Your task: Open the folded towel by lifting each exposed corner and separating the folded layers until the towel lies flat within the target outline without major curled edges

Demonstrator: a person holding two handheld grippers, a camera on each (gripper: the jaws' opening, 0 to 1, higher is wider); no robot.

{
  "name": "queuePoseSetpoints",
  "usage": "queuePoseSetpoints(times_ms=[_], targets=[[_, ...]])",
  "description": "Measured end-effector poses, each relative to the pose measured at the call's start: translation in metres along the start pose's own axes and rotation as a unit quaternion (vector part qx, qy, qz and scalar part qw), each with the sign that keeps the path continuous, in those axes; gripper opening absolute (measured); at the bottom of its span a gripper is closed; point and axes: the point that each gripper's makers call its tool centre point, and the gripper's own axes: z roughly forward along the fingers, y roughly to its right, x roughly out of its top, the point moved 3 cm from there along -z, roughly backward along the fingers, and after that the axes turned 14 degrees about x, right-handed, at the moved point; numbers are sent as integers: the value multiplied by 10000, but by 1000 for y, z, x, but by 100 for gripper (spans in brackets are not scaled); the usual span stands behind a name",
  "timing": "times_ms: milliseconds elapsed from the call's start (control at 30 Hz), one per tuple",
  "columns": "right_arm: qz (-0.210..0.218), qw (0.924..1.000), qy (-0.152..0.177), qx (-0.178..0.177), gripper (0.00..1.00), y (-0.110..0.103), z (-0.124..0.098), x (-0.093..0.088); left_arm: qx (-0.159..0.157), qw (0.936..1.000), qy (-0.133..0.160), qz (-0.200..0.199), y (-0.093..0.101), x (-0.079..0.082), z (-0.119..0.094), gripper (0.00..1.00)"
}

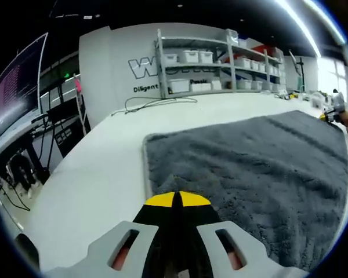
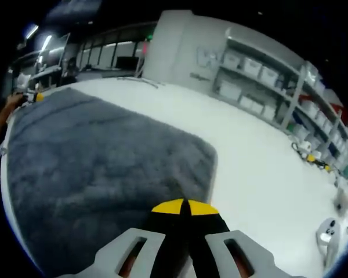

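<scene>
Grey fluffy towel, spread flat on white table, edges uncurled

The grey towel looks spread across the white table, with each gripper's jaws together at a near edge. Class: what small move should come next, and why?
Probably open both jaws and let go. The grey towel already lies flat on the white table, and the corners in view show no curl. The left gripper and right gripper sit shut at its near edge; whether they pinch fabric is hidden. No target outline is visible.
</scene>
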Motion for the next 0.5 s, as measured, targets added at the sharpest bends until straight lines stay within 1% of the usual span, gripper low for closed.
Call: queuePoseSetpoints(times_ms=[200, 367, 500], targets=[[-5, 10000, 36, -26, 0, -6, -1, -1, 37, 10000, -36, 23, -1, -2, -4, 1], [28, 9999, 94, -34, 0, -11, -4, -3, 48, 10000, -56, -49, -7, -4, -5, 1], [35, 9999, 74, -131, 0, -9, -6, -5, 74, 9999, -51, -75, -10, -5, -5, 1]])
